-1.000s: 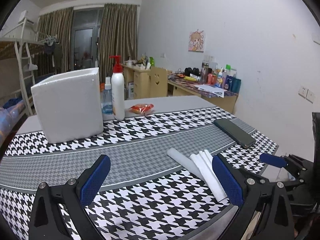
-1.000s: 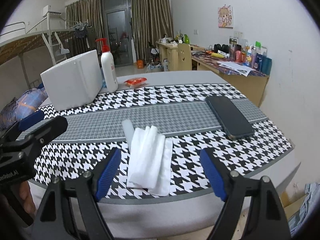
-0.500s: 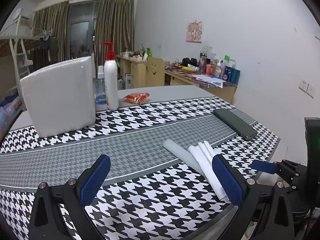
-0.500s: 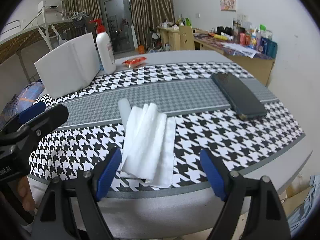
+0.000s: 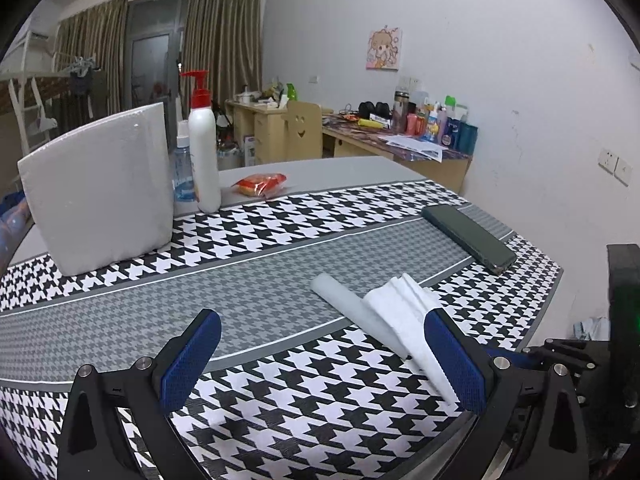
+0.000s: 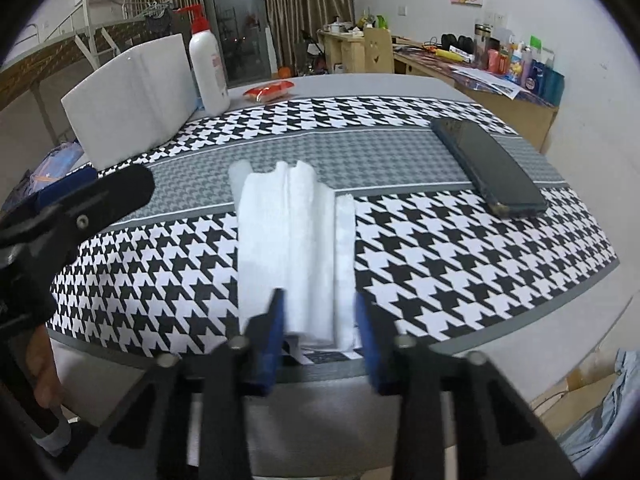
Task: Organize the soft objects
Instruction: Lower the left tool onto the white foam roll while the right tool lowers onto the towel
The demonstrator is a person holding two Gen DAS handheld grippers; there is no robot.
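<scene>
Right gripper (image 6: 320, 322) with fingers (image 6: 272, 336) just narrowed from wide, blue pads at either side of the near end of the folded white towel (image 6: 292, 248); blurred there, so whether the pads press the cloth cannot be told. Towel lying lengthwise ahead of these fingers on the houndstooth cloth of the tabletop (image 6: 460, 264), near end at the tabletop edge, far end reaching the grey band. Pale foam roll (image 6: 239, 169) tucked just beside the towel's left edge, its tip poking out at the far end. Dark phone (image 6: 488, 164) farther ahead and to the right, flat on the grey band, well apart from the towel. White foam block (image 6: 132, 104), pump bottle (image 6: 208, 76) and red snack packet (image 6: 269, 91) far ahead to the left.

Left gripper (image 5: 322, 354) with fingers (image 5: 188, 360) spread wide, nothing between the pads, only bare houndstooth cloth below. Towel (image 5: 408, 320) and foam roll (image 5: 348, 304) just beyond the right finger, partly hidden by it. Right gripper's black frame at the far right edge of the left wrist view.
</scene>
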